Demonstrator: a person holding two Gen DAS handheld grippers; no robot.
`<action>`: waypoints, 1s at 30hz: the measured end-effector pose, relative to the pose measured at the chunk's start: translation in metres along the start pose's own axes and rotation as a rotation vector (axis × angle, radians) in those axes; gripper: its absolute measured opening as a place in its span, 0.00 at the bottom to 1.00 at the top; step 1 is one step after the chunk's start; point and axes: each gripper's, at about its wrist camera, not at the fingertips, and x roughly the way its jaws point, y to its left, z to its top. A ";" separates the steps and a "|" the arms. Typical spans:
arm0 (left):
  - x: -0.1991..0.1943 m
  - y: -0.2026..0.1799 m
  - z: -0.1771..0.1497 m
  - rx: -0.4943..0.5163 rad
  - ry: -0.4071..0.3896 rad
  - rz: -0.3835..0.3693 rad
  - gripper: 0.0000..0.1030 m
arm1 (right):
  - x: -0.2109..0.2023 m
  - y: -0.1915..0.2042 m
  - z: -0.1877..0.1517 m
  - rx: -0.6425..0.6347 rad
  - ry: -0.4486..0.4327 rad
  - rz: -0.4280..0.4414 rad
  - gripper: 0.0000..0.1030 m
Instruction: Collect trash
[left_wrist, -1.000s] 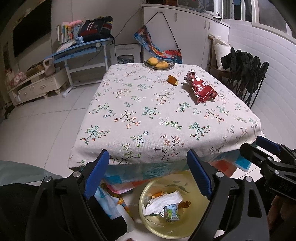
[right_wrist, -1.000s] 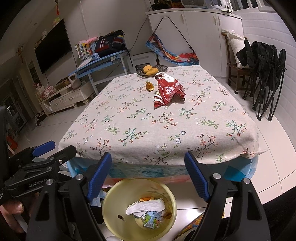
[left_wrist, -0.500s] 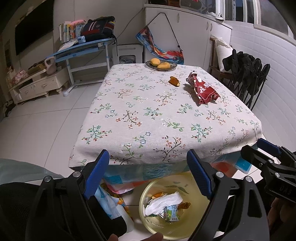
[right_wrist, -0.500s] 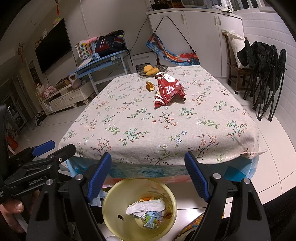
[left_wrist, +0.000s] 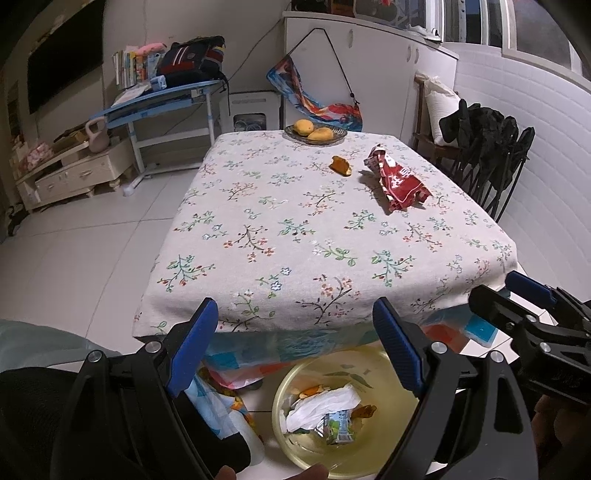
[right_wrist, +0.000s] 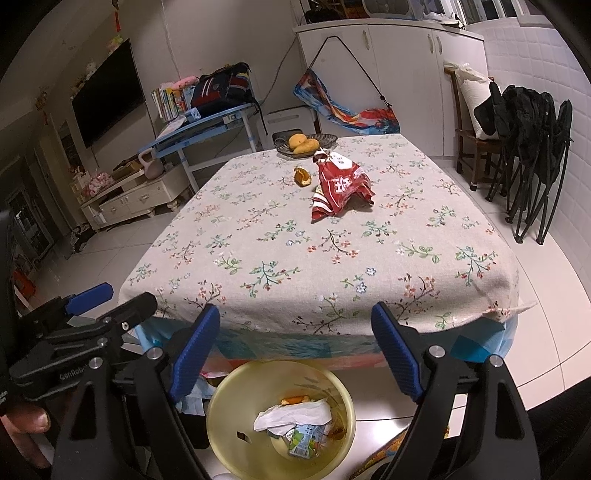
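The left gripper (left_wrist: 295, 350) is hovering at the near edge of the table (left_wrist: 258, 288), with its blue-padded jaws spread wide and nothing between them. In the right wrist view it is showing at the lower left (right_wrist: 107, 299), beside the table's near left corner.

The yellow bin (left_wrist: 288, 435) is sitting on the floor just below the near table edge, and it is holding a crumpled white tissue (left_wrist: 321, 404), a small printed carton (left_wrist: 338, 428) and what is probably a piece of orange peel (left_wrist: 310, 391), though the view there is too dim to be sure.

On the floral tablecloth, an orange peel (left_wrist: 341, 165) is lying toward the far end, near the dish of fruit (left_wrist: 316, 133). Just to its right, a crumpled red snack bag (left_wrist: 397, 181) is lying flat, apart from the peel. Both items are resting well apart from either gripper.

The right gripper (right_wrist: 295, 350) is hovering over the bin (right_wrist: 236, 413) at the near edge, jaws spread and empty. The red bag (right_wrist: 340, 190) is lying ahead of it, slightly right of the peel (right_wrist: 303, 176).
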 end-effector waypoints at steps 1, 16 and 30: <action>0.000 -0.001 0.002 0.004 -0.001 -0.006 0.80 | 0.001 0.001 0.002 -0.003 0.000 0.001 0.79; 0.021 0.002 0.050 0.008 -0.037 -0.005 0.80 | 0.040 -0.019 0.054 0.004 0.006 -0.028 0.81; 0.084 0.004 0.110 -0.056 0.001 -0.061 0.81 | 0.128 -0.038 0.114 -0.042 0.102 -0.077 0.82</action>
